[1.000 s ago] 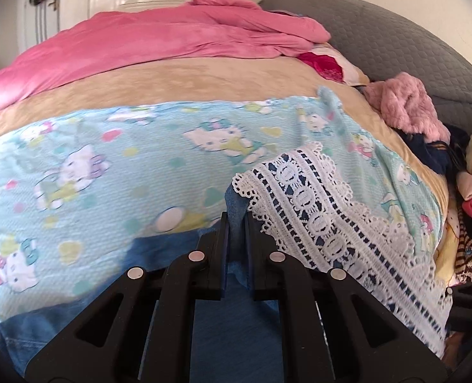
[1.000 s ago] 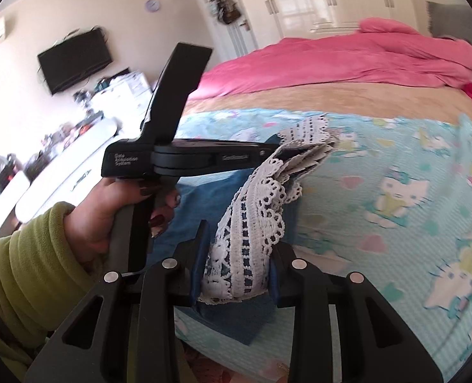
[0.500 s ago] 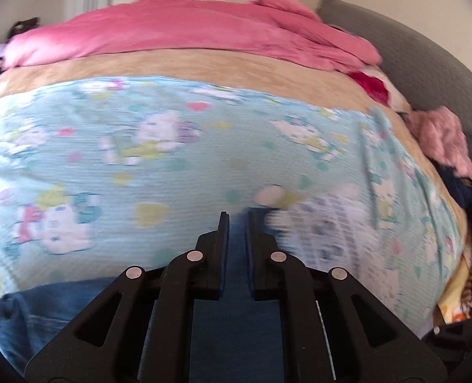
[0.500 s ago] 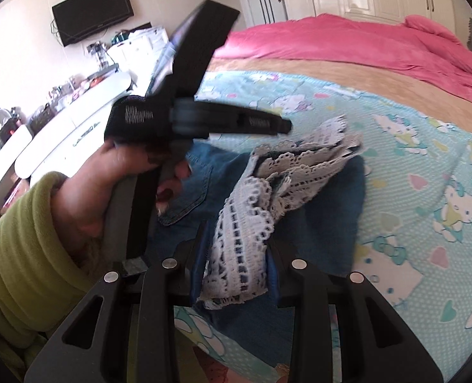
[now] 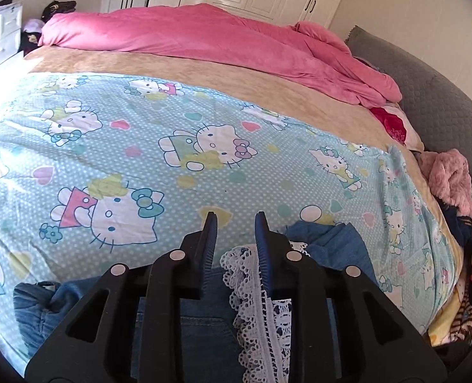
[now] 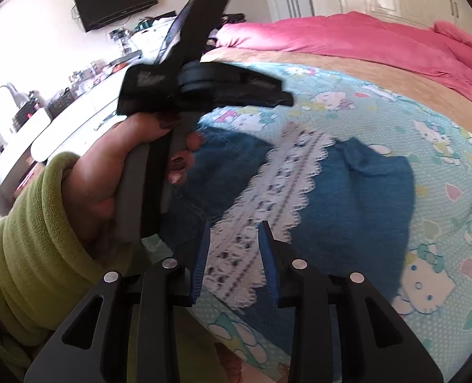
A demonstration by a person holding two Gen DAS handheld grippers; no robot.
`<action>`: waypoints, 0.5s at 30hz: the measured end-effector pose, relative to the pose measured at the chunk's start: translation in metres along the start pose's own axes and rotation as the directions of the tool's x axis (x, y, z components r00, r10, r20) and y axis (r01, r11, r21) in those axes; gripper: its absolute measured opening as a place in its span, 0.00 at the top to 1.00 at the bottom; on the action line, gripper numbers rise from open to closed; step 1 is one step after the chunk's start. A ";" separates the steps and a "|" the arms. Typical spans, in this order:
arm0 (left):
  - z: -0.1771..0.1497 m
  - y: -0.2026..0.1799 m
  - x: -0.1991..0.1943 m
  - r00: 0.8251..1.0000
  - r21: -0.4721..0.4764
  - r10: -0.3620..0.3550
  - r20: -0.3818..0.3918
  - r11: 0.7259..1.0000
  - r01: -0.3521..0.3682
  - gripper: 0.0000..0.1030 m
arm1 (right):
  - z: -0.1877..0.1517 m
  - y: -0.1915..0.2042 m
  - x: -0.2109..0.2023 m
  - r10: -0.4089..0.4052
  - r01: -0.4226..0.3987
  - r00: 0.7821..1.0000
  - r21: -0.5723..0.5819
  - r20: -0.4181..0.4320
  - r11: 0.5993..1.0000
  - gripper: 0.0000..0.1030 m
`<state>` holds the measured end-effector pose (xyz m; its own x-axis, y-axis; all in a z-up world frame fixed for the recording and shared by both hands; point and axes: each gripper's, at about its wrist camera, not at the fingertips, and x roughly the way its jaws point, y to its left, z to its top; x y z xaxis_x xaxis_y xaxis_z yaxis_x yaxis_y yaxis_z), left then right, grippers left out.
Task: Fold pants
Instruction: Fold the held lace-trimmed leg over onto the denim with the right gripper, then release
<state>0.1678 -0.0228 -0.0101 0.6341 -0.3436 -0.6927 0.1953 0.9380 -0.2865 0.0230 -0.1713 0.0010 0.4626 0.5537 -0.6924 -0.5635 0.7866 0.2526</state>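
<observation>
On the bed, the pants are spread beneath both grippers; the left gripper has just been opened, empty, while lace trim lies between the right gripper's parted jaws.

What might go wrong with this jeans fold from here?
The left gripper has just been opening its jaws, yet the lace trim lies right by one finger; pulling away might snag it and drag the fold open. The lace also runs between the right gripper's jaws, so lifting that hand could tug the jeans askew.
</observation>
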 end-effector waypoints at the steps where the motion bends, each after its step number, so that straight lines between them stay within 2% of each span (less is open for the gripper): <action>1: 0.000 0.000 0.000 1.000 -0.005 -0.004 -0.003 1.000 0.004 0.83 | 0.001 -0.007 -0.004 -0.023 0.023 1.000 0.010 0.010 1.000 0.66; 3: -0.001 0.004 0.002 0.999 -0.024 -0.028 -0.021 0.999 0.028 0.80 | 0.005 -0.022 -0.009 -0.068 0.067 0.997 0.034 0.022 0.997 0.62; 9: -0.006 0.015 0.011 0.988 -0.103 -0.133 -0.078 0.987 0.124 0.64 | 0.020 -0.097 -0.009 -0.209 0.205 0.978 0.161 0.009 0.965 0.61; 11: -0.009 0.016 0.015 0.984 -0.120 -0.150 -0.092 0.983 0.139 0.58 | 0.029 -0.121 0.001 -0.218 0.217 0.976 0.199 -0.014 0.956 0.59; 13: -0.011 0.016 0.021 0.977 -0.143 -0.179 -0.112 0.976 0.162 0.51 | 0.037 -0.142 0.013 -0.226 0.229 0.973 0.236 -0.039 0.944 0.52; 15: -0.014 0.015 0.026 0.977 -0.140 -0.168 -0.130 0.979 0.150 0.44 | 0.043 -0.155 0.022 -0.199 0.205 0.979 0.267 -0.051 0.942 0.52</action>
<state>0.1764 -0.0187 -0.0415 0.4898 -0.4994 -0.7147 0.1817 0.8602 -0.4765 0.1499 -0.2697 -0.0243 0.5298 0.3719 -0.7622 -0.2530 0.9271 0.2765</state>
